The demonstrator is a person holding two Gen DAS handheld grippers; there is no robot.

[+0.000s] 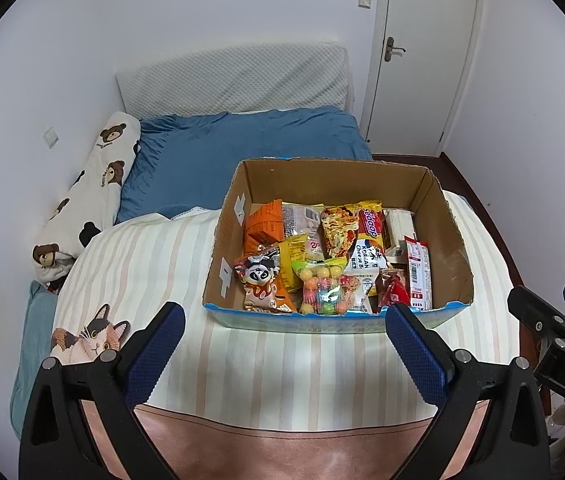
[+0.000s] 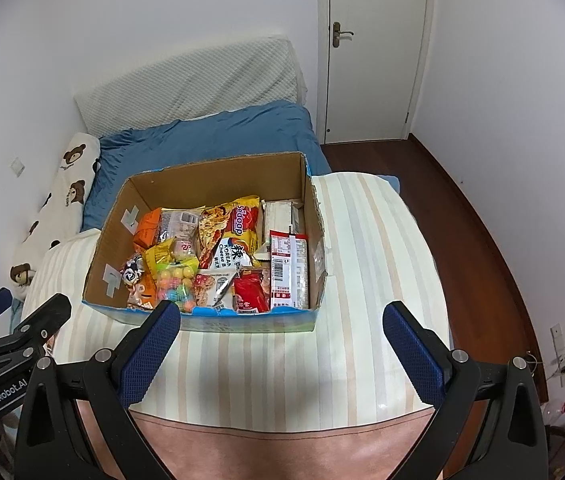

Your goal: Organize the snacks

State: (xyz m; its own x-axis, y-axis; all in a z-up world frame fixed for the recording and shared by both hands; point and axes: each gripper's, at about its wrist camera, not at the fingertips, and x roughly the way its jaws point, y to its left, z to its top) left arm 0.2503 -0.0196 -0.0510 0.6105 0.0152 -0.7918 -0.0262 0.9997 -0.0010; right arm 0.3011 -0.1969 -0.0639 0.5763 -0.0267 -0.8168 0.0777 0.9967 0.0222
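Observation:
An open cardboard box [image 1: 448, 240] [image 2: 314, 208] stands on the striped bed cover, filled with several snack packs. Among them are a yellow-red Sedaap noodle pack [image 1: 370, 222] [image 2: 244, 216], a bag of coloured gum balls [image 1: 320, 286] [image 2: 176, 280], a panda snack bag [image 1: 262, 276], orange packs [image 1: 262, 220] [image 2: 147, 232] and a long red-white pack [image 1: 418, 270] [image 2: 288, 268]. My left gripper [image 1: 284, 320] is open and empty, just short of the box's near wall. My right gripper [image 2: 282, 320] is open and empty, also in front of the box.
The striped cover [image 1: 282, 360] [image 2: 362, 280] has a cat print [image 1: 90, 340] at the left. A blue quilt [image 1: 242, 140], a bear-print pillow [image 1: 90, 196] and a white headboard pad [image 1: 234, 80] lie beyond. A closed door [image 2: 378, 48] and wooden floor [image 2: 482, 220] are at the right.

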